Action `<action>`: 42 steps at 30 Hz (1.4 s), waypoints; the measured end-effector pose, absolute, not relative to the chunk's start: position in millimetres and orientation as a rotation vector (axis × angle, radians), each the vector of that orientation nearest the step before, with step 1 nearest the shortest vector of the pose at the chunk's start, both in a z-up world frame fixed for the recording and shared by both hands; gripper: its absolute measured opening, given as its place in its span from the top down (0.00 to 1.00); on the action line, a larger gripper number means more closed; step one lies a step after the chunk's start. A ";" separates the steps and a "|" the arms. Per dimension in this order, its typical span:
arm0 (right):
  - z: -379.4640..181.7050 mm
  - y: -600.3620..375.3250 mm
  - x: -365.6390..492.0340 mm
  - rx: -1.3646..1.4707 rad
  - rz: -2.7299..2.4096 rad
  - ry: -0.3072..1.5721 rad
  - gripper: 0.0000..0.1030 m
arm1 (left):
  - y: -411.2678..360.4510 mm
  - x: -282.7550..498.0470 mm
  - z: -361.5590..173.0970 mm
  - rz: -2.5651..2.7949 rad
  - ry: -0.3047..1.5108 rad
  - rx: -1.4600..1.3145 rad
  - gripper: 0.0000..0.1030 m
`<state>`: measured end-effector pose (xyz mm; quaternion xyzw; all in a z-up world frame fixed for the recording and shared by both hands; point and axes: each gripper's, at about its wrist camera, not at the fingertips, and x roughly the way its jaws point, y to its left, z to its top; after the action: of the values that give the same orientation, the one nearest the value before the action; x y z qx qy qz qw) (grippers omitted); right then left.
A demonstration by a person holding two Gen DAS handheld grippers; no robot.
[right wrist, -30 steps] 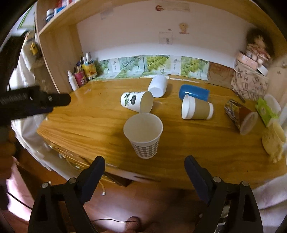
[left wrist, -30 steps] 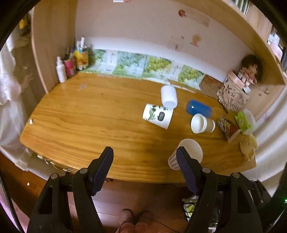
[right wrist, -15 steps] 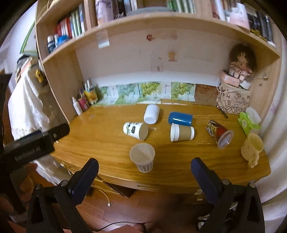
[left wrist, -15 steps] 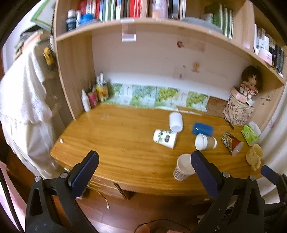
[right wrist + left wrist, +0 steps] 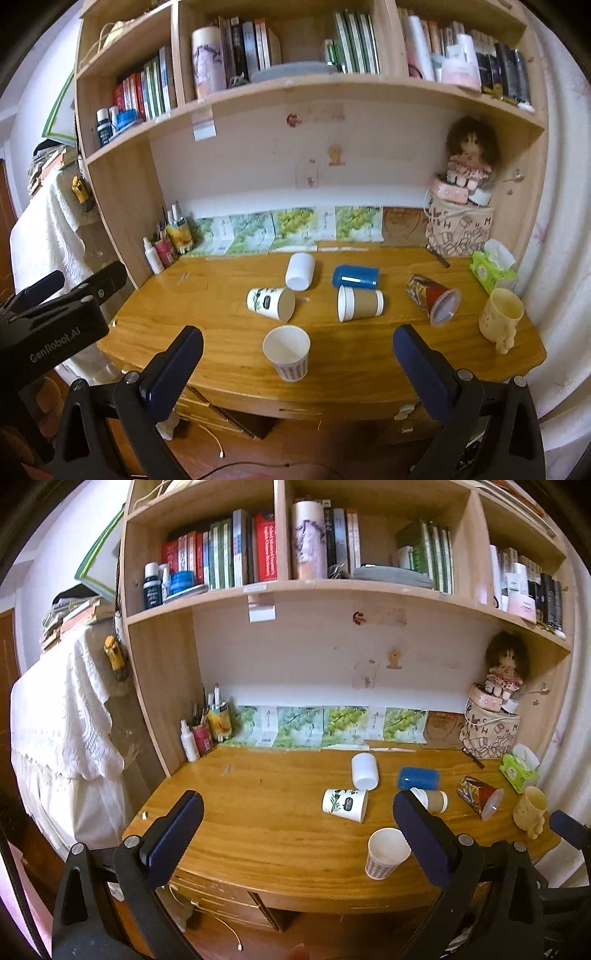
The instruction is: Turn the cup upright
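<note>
A checkered paper cup (image 5: 287,352) stands upright near the desk's front edge; it also shows in the left wrist view (image 5: 386,853). Behind it several cups lie on their sides: a white cup with a plant print (image 5: 271,303) (image 5: 344,805), a plain white cup (image 5: 300,271) (image 5: 364,771), a blue cup (image 5: 355,276) (image 5: 418,778), a brown-sleeved cup (image 5: 360,303) (image 5: 432,800) and a red patterned cup (image 5: 434,300) (image 5: 479,795). My left gripper (image 5: 297,821) and my right gripper (image 5: 297,356) are both open, empty and held back from the desk's front edge.
A yellow mug (image 5: 500,319) stands at the desk's right end beside a green tissue pack (image 5: 492,269). A doll on a printed bag (image 5: 460,229) fills the back right corner. Bottles and a pen holder (image 5: 166,243) stand back left. Bookshelves hang above the wooden desk (image 5: 221,295).
Both grippers have pulled back and up from the desk, so the cups look smaller and the bookshelves have come into view. The left jaws have opened wider. No cup has moved.
</note>
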<state>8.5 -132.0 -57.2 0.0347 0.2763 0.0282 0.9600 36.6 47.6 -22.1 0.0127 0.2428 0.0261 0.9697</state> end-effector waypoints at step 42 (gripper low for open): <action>-48.4 -142.8 -12.3 0.086 0.075 0.478 0.00 | 26.5 7.3 -16.9 0.043 0.451 0.056 0.00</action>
<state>-12.3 -142.8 -48.4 0.0425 0.2366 0.0373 0.9700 7.3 26.5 -16.9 0.0279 0.2236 0.0212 0.9741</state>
